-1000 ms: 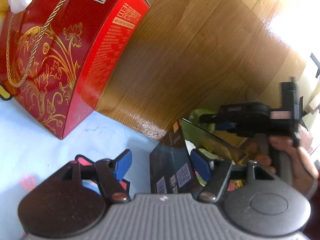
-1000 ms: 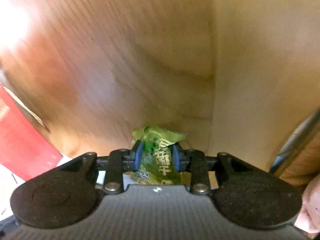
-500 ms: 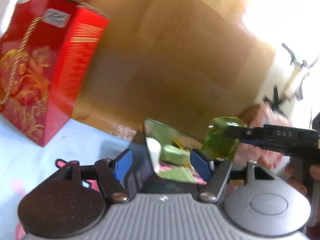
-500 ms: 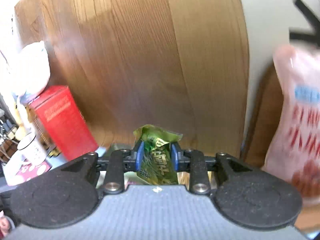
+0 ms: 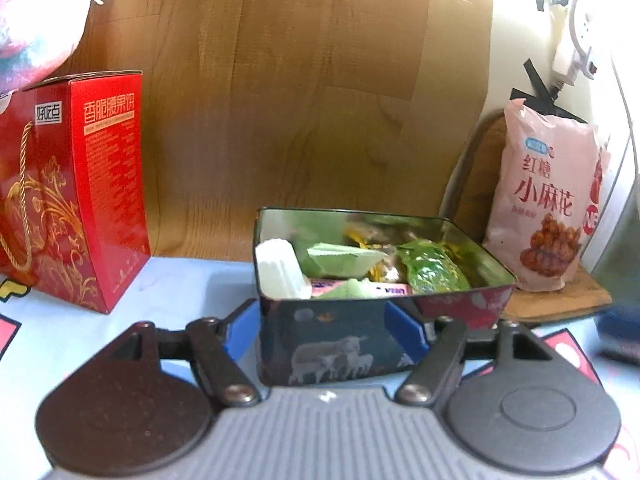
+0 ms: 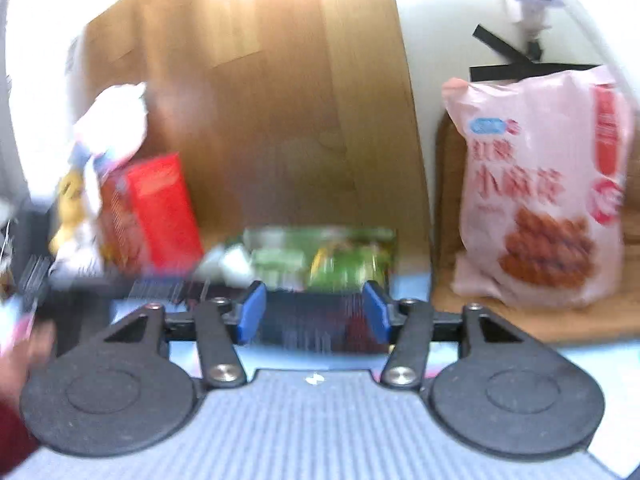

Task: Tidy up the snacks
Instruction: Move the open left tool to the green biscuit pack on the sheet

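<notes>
A dark metal tin (image 5: 340, 352) with a sheep picture stands open on the light blue table, holding several snack packets, among them a green packet (image 5: 434, 270) and a white one (image 5: 278, 268). My left gripper (image 5: 324, 330) is open, its blue fingers on either side of the tin's near corner. My right gripper (image 6: 314, 316) is open and empty, facing the same tin (image 6: 316, 320), which is blurred in the right wrist view.
A red gift box (image 5: 76, 192) with gold flowers stands at the left. A pink snack bag (image 5: 548, 208) leans at the right on a wooden board (image 5: 560, 300). A wooden panel rises behind the table. The red box (image 6: 156, 212) and pink bag (image 6: 540, 188) also show in the right wrist view.
My right gripper has opened and let go of the green packet, which now lies in the tin. Both grippers have levelled and pulled back, facing the tin.
</notes>
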Available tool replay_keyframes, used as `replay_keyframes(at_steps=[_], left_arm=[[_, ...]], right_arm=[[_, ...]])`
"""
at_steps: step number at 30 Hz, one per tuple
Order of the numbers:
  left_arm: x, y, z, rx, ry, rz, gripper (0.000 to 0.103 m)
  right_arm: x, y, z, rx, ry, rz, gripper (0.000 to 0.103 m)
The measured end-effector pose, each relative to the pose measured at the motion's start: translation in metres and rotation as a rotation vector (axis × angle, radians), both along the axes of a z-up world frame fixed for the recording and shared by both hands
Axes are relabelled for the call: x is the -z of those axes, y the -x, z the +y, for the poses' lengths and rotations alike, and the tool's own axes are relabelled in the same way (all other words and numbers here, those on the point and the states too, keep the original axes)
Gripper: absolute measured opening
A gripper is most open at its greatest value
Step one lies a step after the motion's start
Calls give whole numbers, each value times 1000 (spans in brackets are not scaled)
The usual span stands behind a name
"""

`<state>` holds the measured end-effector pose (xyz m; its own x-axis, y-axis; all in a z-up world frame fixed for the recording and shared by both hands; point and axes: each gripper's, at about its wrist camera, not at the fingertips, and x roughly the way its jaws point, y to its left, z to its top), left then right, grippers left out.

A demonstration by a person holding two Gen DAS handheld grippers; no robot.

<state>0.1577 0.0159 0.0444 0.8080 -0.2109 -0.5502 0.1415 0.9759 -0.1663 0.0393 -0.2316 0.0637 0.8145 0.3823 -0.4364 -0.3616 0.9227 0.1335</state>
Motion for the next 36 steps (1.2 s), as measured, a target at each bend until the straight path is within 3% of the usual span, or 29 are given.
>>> replay_keyframes(at_steps=[5, 7, 10, 28, 31, 36], left_arm=[[-6, 23, -16, 8, -46, -18, 76], [-6, 35, -21, 18, -62, -19, 78], [-2, 49, -26, 32, -82, -1, 78], [23, 93, -32, 37, -116, 92, 79], [26, 96, -31, 57, -96, 114, 79], [28, 104, -22, 171, 60, 194, 79]], right_arm=[[27, 68, 24, -134, 173, 21, 69], [35, 90, 31, -207, 196, 40, 77], [43, 111, 41, -278, 221, 45, 78], [56, 134, 38, -228, 199, 61, 78], [58, 135, 37, -221, 193, 61, 78], [60, 132, 36, -216, 182, 66, 78]])
